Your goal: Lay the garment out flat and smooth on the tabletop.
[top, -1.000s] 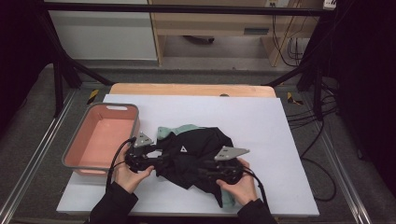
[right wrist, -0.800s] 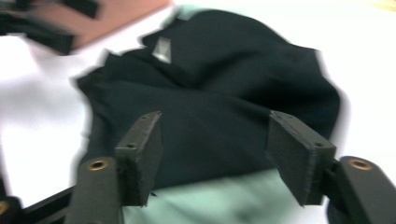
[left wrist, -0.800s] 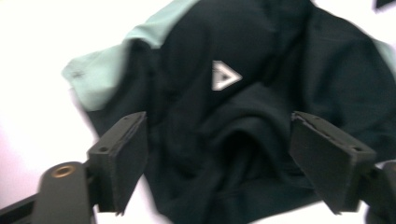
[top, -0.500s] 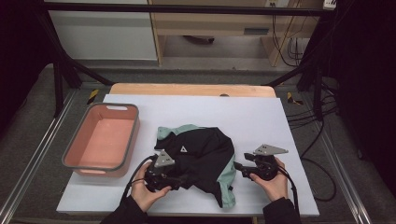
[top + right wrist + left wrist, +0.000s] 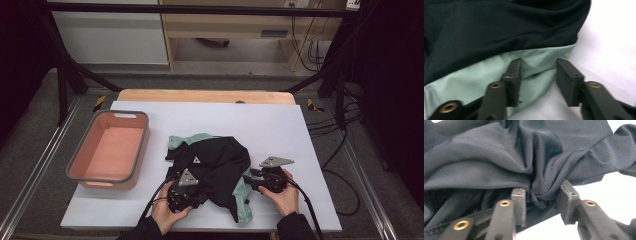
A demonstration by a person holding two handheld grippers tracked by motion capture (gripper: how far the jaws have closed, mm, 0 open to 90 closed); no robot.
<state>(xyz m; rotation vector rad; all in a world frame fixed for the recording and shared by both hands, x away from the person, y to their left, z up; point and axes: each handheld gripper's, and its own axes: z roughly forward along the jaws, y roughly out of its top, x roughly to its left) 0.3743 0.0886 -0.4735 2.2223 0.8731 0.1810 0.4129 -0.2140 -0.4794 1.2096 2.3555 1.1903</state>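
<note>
Your garment (image 5: 215, 167), black with mint-green edging, lies crumpled at the near middle of the white table top (image 5: 280, 125). At its 9 o'clock, well apart, the pink tub (image 5: 80, 170) sits by the sheet's left edge. At 12 o'clock, past the sheet, a wooden strip (image 5: 205, 95) borders the far side. Around the table you have grey floor, black frame legs, a pale cabinet at 11 o'clock and cables trailing at 2 o'clock.

Against the frame from half a second back, the garment has kept its heap. Your left gripper (image 5: 184, 192) has pushed in at the cloth's near-left hem, and your right gripper (image 5: 252, 180) has come leftward from bare table to the green edge at the garment's 4 o'clock. A second ago both hands were up on top of the heap.

In the left gripper view, your left gripper (image 5: 541, 202) has its jaws partly apart, and they have just been closing. A bunched black fold sits between them. It touches the left pad (image 5: 520, 205), but a gap remains on the other side, so it is not clamped.

In the right gripper view, your right gripper (image 5: 539, 75) also stands partly apart after closing further. A pucker of green hem (image 5: 534, 67) lies between the jaws, against one pad (image 5: 514, 77). The other pad stands off it over white table.
</note>
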